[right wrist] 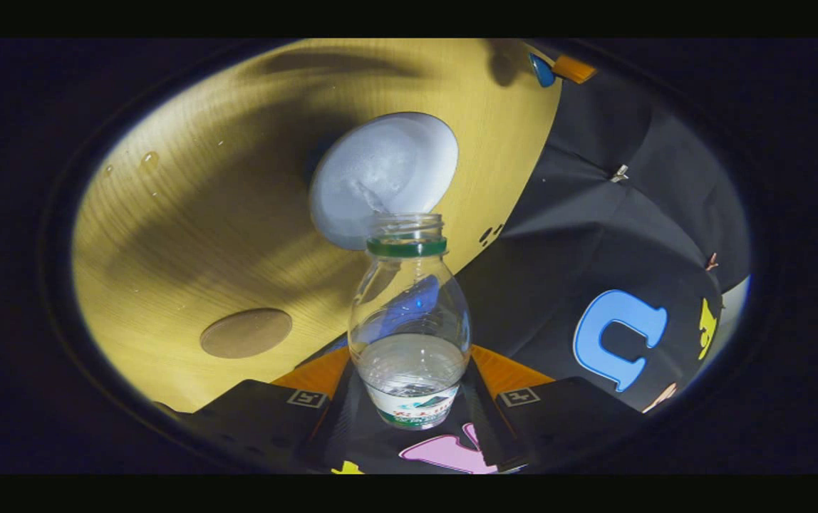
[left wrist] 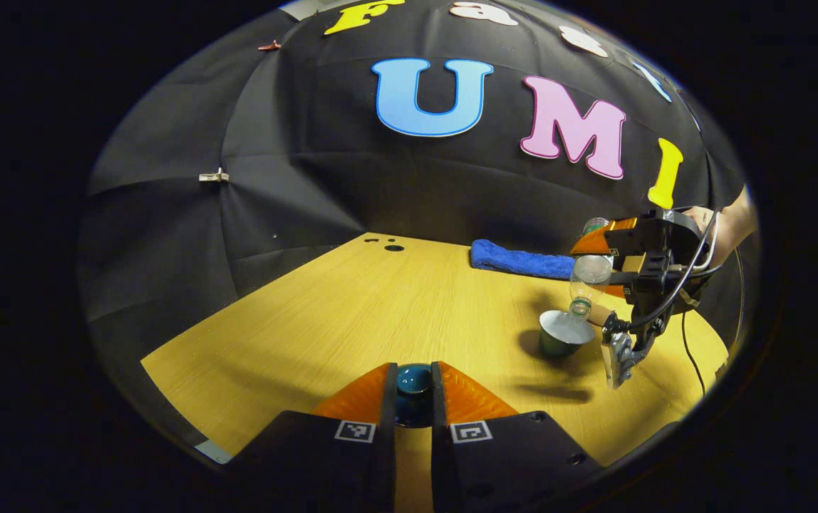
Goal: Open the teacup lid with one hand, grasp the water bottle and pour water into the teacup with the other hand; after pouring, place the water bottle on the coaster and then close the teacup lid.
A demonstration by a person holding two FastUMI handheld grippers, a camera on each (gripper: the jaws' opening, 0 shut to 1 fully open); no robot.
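My right gripper is shut on a clear water bottle with a green neck ring and no cap. The bottle is tipped neck-down, its mouth just over the open teacup. The teacup's white inside shows beyond the mouth, and some water remains in the bottle. My left gripper is shut on the teal teacup lid, held low over the table's near side, well left of the cup. A round brown coaster lies bare on the table beside the cup.
A folded blue cloth lies at the back of the wooden table, behind the cup. Small holes mark the far edge. A few water drops sit on the wood. A person's hand holds the right gripper.
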